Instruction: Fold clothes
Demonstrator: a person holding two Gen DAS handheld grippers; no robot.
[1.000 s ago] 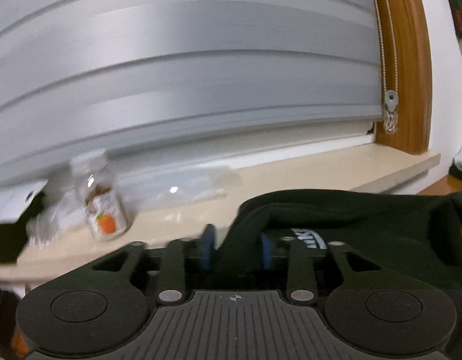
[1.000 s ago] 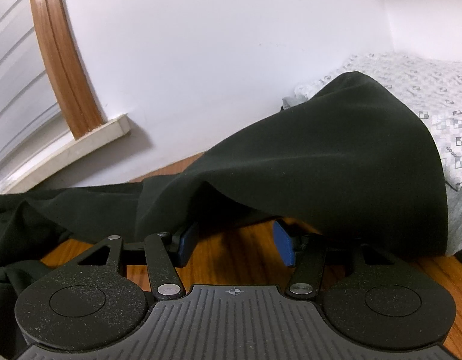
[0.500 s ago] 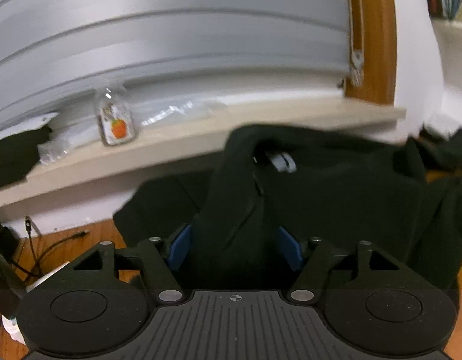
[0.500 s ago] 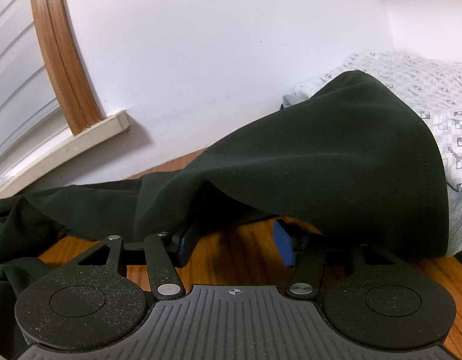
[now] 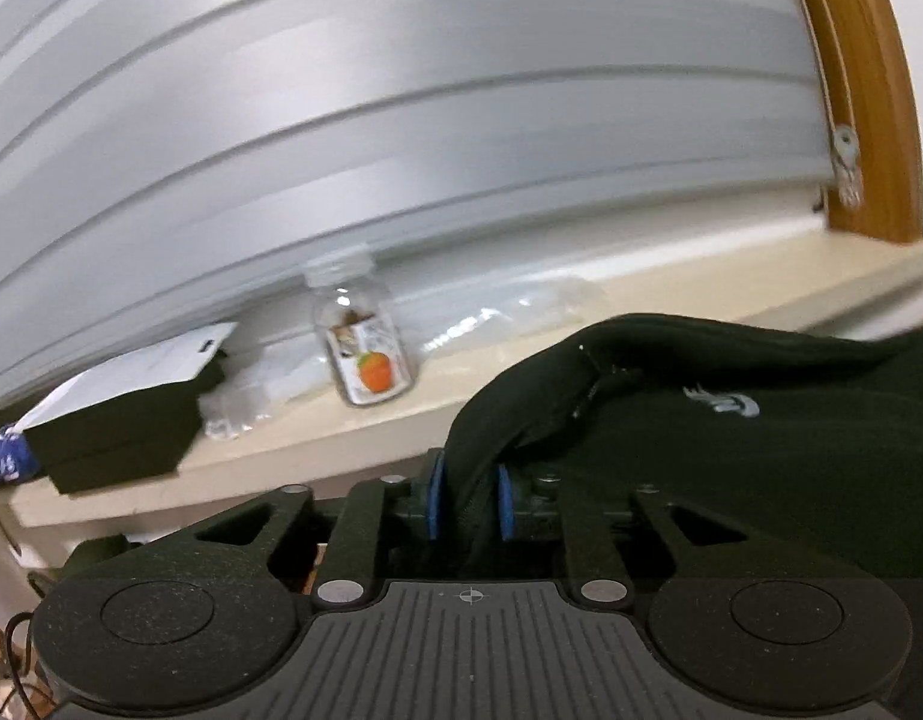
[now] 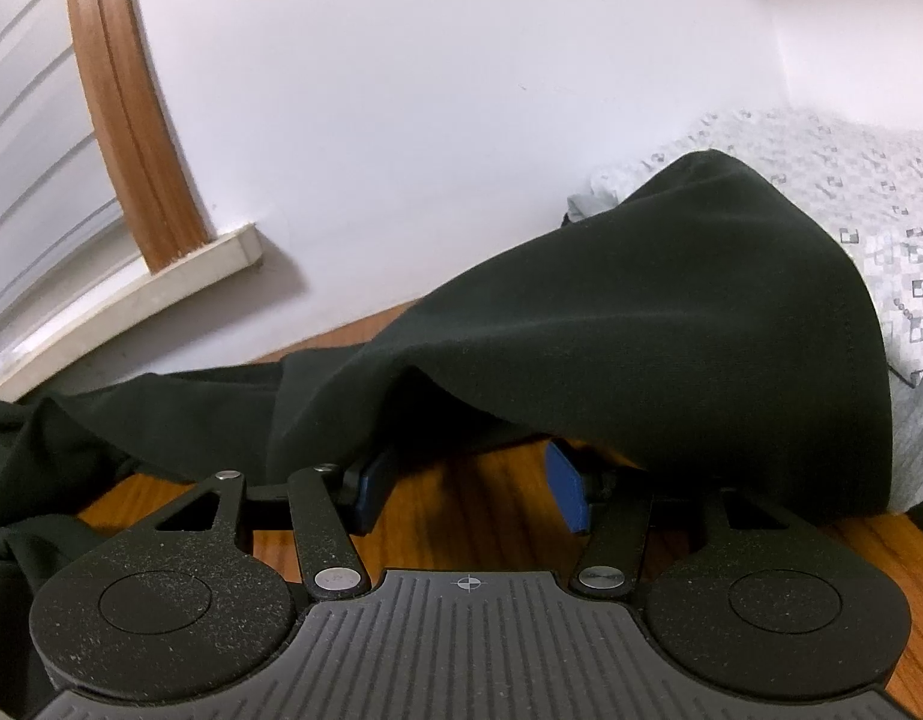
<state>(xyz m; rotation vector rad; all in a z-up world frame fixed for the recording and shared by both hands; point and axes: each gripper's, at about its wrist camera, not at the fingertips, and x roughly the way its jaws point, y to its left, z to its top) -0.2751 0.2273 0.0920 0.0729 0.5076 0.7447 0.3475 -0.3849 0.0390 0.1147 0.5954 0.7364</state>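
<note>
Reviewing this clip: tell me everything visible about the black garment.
The black garment is a soft, matte knit with stitched seams and a small pale logo on its front. It lies rumpled and unfolded on the wooden floor below the windowsill. A raised fold sits between the blue fingers of the left gripper, which have just been closing on it. Another part drapes over the open right gripper and against patterned bedding.
</note>
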